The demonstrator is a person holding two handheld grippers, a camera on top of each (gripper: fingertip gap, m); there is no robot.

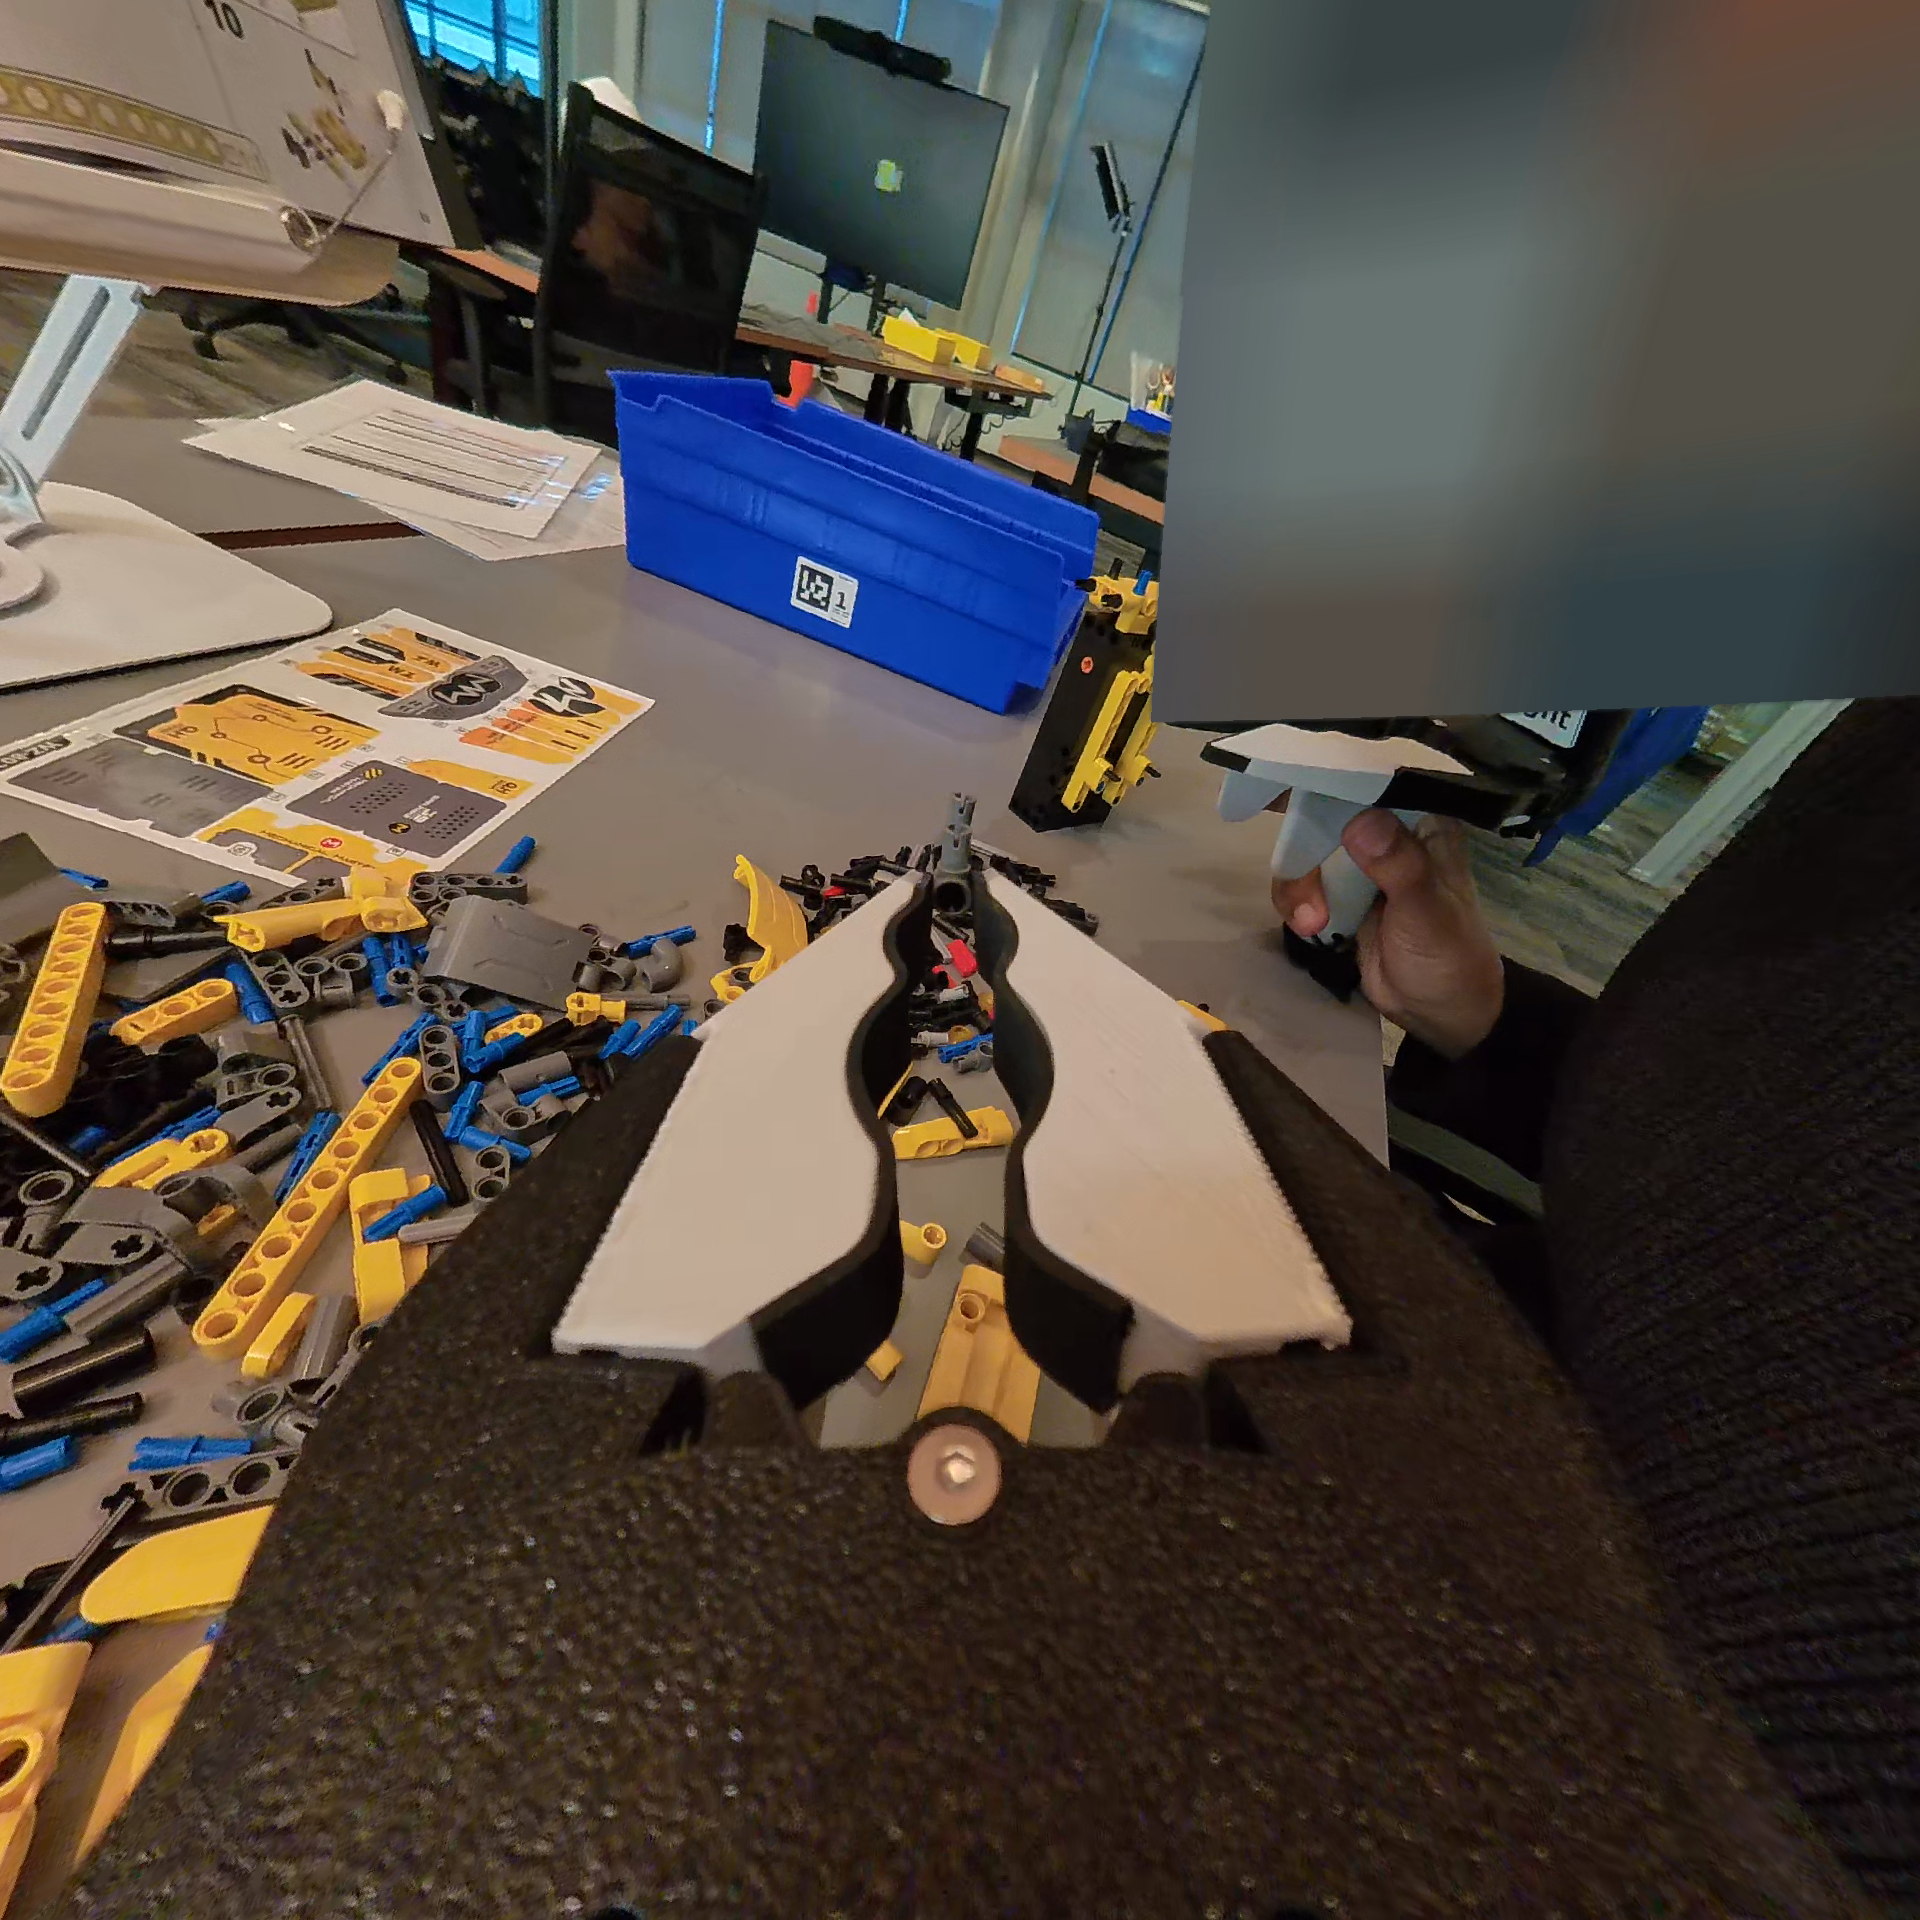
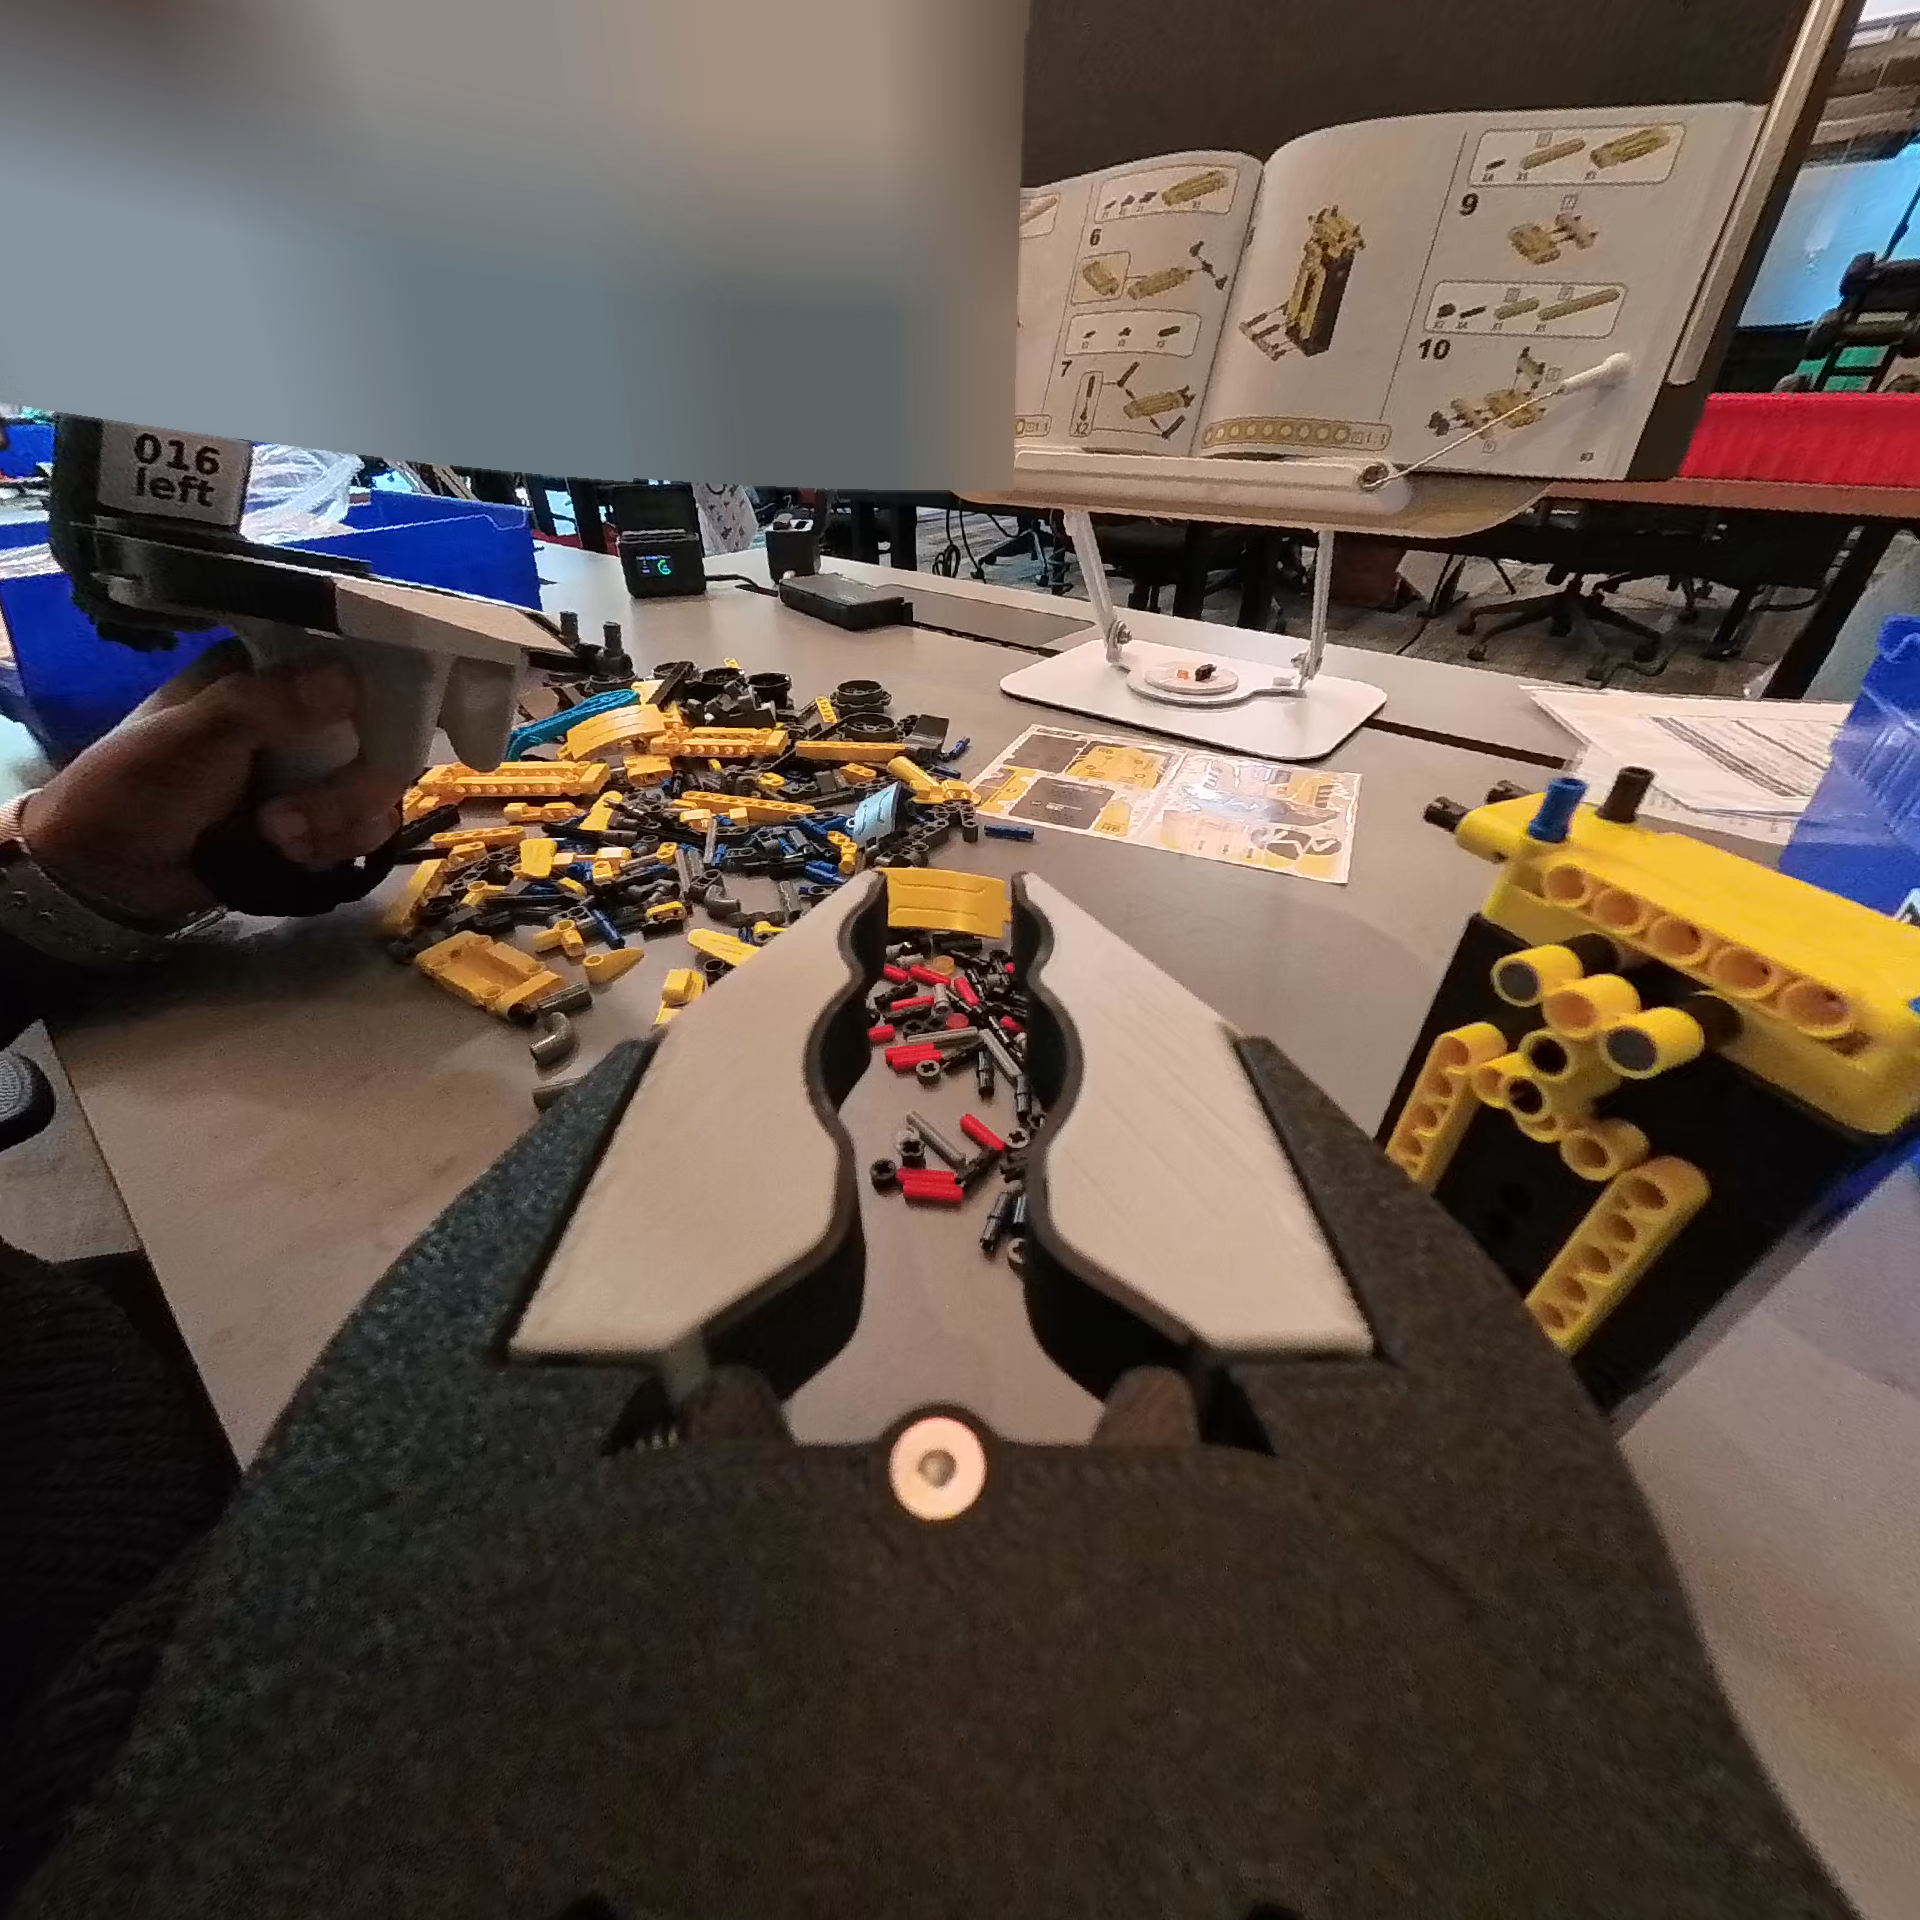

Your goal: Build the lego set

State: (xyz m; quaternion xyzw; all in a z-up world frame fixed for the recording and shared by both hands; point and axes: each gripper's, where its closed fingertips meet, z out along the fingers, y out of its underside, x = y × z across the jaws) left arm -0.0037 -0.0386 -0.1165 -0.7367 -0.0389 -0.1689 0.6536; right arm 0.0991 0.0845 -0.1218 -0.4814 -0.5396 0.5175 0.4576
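1. Currently the left gripper (image 1: 958,871) has its tips nearly together, clamped on a small grey connector (image 1: 958,850) that sticks up and out past the tips.
2. It sits above the brick pile (image 1: 312,1091) on the grey table (image 1: 727,748); whether the connector touches the table, can't tell.
3. Under the left fingers: black, red and blue pins plus a few yellow parts, seen through the gap between the pads.
4. The right gripper (image 2: 948,881) has fingers apart, a clear gap at the tips, nothing held.
5. Between and below its fingers lies a scatter of red and black pins (image 2: 951,1081) on the table; a yellow curved panel (image 2: 943,900) sits just past the tips.
6. A part-built yellow and black assembly (image 2: 1621,1049) stands just right of the right gripper, in front of a blue bin (image 1: 831,540).
7. From the right wrist view, the left gripper shows farther off at left, a hand (image 2: 197,790) on its handle, over the far edge of the pile.
8. A sticker sheet (image 2: 1174,810) lies flat beyond the pile; behind it a white stand (image 2: 1195,686) holds an open instruction booklet (image 2: 1351,301).
9. Loose paper sheets (image 1: 416,468) lie near the bin.
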